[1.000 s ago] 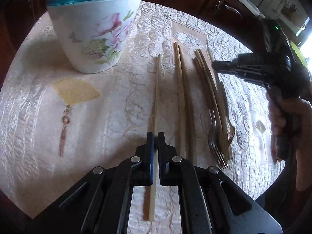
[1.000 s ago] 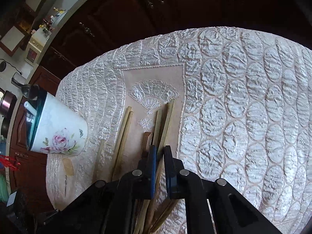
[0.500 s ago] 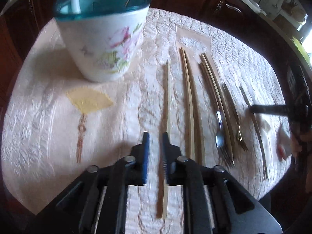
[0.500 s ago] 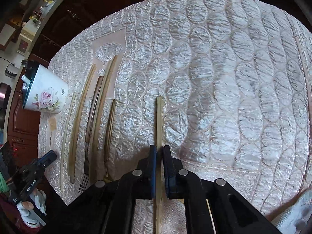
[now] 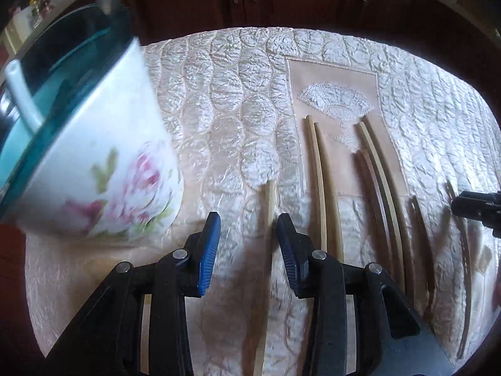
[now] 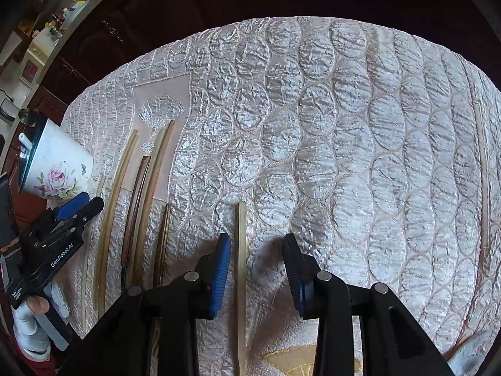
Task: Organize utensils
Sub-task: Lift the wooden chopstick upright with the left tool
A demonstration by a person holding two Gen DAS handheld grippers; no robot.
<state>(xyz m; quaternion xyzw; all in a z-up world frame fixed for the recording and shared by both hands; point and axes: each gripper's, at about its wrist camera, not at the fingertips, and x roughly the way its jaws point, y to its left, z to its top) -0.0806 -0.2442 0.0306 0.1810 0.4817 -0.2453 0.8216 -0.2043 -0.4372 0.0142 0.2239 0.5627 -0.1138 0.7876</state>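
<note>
Left wrist view, read from left to right: a white ceramic pot with a pink rose print and a teal rim stands on the quilted cream cloth of the counter, a white handle poking out of it. Just beside its base the left gripper has its jaws partly apart, and they have just been opening; a single pale bamboo chopstick lies flat on the cloth in the gap, touched by neither blue pad. Next comes a pair of pale chopsticks, then a cluster of darker wooden-handled utensils, then two thinner dark-handled pieces near the counter's right edge.

Right wrist view shows the same row at far left, with the left gripper over it. Well apart from that row, the right gripper hovers with its jaws partly apart, also just opened, and a flat pale wooden stick lies between them, nearer the left pad but seemingly free of it. Another thin pale stick lies at the far right edge.

These sticks look light, stiff and smooth, so they would likely roll or skid on the bumpy satin. A grip near the middle, pads square across the narrow width, should keep either from pivoting. The pot looks heavy and breakable; bumping it is the risk on the left.
</note>
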